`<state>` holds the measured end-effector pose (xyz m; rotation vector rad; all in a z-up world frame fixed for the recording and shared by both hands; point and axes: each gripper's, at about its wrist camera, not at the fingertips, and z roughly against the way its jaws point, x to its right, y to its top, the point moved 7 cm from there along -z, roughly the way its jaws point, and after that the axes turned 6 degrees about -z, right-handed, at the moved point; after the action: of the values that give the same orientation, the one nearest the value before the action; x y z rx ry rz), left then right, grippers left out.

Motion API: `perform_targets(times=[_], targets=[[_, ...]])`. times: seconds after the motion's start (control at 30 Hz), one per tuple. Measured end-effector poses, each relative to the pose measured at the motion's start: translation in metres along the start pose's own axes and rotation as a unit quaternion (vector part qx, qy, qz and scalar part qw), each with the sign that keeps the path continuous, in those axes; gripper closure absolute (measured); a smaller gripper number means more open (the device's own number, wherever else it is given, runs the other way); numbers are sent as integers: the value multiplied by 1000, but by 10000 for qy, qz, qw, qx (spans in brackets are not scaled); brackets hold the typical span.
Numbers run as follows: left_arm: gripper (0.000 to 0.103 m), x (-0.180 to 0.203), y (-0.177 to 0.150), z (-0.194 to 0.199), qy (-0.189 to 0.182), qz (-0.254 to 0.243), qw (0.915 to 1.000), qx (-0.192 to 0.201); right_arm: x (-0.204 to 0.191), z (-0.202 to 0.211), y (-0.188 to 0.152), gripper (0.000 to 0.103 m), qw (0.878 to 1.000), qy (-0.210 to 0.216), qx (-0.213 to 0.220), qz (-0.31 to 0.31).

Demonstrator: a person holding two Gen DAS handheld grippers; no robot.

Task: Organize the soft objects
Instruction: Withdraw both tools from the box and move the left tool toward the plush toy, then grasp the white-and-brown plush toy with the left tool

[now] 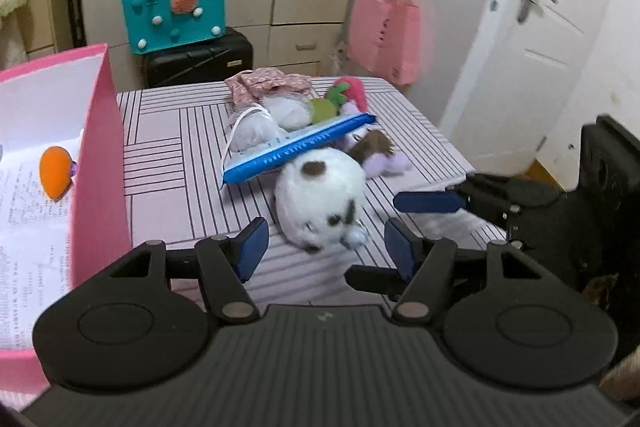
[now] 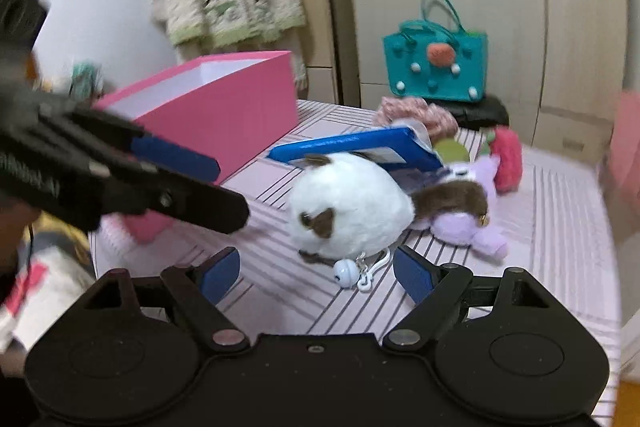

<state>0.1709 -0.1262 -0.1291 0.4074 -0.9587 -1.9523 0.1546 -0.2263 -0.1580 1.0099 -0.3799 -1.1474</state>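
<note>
A white plush cat with brown ears (image 1: 320, 199) (image 2: 352, 207) lies on the striped table, a small bell (image 2: 343, 273) at its neck. Behind it lie a blue packet (image 1: 296, 151) (image 2: 360, 147), a purple plush (image 2: 472, 223), a red and green plush (image 1: 344, 95) (image 2: 506, 159), a white pouch (image 1: 260, 127) and a pink floral cloth (image 1: 268, 83) (image 2: 416, 111). My left gripper (image 1: 326, 247) is open and empty just before the cat. My right gripper (image 2: 318, 273) is open and empty, near the bell. A pink box (image 1: 100, 163) (image 2: 224, 111) stands at the left, holding an orange soft object (image 1: 56, 175).
A teal bag (image 1: 176, 11) (image 2: 436, 67) sits on a black suitcase (image 1: 200, 59) behind the table. A pink paper bag (image 1: 384, 35) hangs by a white door (image 1: 532, 47). The table (image 1: 168, 147) edge runs on the right. The left gripper also shows in the right wrist view (image 2: 176, 183), the right gripper in the left wrist view (image 1: 436, 203).
</note>
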Motion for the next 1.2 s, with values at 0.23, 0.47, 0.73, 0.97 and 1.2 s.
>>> perform_targets(times=[0.23, 0.47, 0.73, 0.97, 1.2], targets=[[40, -10, 7, -28, -218, 297, 9992, 176, 9, -24, 3, 15, 9998, -116, 79, 146], [40, -15, 5, -45, -225, 422, 9986, 225, 11, -41, 6, 15, 9995, -267, 24, 142], [42, -19, 0, -60, -386, 635, 9971, 183, 14, -55, 6, 16, 9993, -328, -124, 88], [46, -16, -6, -62, -330, 709, 9968, 158, 11, -55, 4, 29, 9995, -316, -96, -11], [47, -6, -13, -51, -206, 610, 9979, 74, 1, -47, -2, 31, 9991, -419, -106, 10]])
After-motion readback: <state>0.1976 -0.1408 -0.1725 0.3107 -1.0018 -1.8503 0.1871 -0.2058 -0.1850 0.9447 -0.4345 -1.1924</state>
